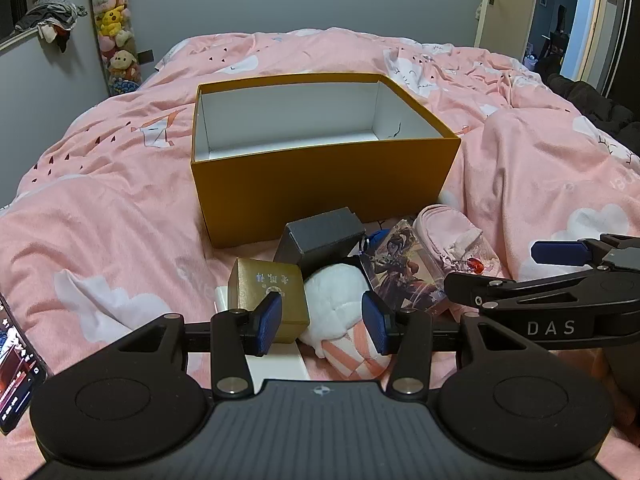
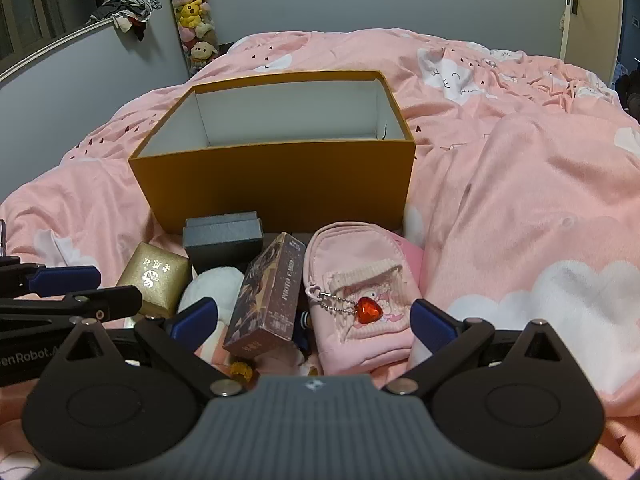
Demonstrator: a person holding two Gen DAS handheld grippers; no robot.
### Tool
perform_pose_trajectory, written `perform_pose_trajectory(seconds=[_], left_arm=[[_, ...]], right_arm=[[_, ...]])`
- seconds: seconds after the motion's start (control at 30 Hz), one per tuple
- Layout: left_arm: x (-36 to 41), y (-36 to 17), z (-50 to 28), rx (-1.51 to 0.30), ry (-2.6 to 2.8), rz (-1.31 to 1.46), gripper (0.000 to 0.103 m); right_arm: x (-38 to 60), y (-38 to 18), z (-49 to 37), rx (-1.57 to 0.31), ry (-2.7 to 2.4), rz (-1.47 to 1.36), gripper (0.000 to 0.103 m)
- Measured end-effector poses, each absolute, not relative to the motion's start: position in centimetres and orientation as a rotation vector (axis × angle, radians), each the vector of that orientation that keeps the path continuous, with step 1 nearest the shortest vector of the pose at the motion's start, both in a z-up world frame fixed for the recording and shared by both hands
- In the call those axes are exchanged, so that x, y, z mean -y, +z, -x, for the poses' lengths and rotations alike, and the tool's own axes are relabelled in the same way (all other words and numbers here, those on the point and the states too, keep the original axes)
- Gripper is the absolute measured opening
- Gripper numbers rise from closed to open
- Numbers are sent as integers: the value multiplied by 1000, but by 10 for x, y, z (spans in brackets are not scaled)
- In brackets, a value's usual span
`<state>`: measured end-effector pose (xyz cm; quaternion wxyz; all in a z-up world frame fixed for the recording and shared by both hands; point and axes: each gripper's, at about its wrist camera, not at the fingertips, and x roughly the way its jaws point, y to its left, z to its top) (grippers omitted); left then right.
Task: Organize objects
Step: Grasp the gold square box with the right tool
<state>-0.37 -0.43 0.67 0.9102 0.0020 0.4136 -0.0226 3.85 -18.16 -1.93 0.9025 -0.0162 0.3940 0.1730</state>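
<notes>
An open, empty orange box sits on the pink bed. In front of it lies a pile: a gold box, a grey box, a white plush, a photo card box and a pink pouch with a red heart charm. My left gripper is open, its pads either side of the plush. My right gripper is open wide over the card box and pouch.
A phone lies at the left on the pink duvet. A column of stuffed toys stands by the far wall. A door is open at the far right. A white flat item lies under the pile.
</notes>
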Motion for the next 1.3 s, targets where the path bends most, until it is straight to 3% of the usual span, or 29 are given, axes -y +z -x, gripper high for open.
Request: perform_pose_trajectory(seconds=[0.77, 0.9, 1.17, 1.27, 1.3], left_arm=[[4, 4, 4, -859, -48, -1, 55], [-5, 6, 4, -853, -58, 29, 47], [-45, 14, -5, -838, -21, 69, 41], [-55, 10, -15, -872, -11, 97, 41], [-58, 8, -18, -880, -12, 107, 41]], right_arm=[[181, -20, -38, -818, 358, 34, 102], [179, -21, -40, -830, 363, 35, 102], [177, -9, -54, -845, 436, -1, 102], [166, -2, -64, -847, 492, 10, 95], [161, -1, -68, -855, 511, 15, 88]])
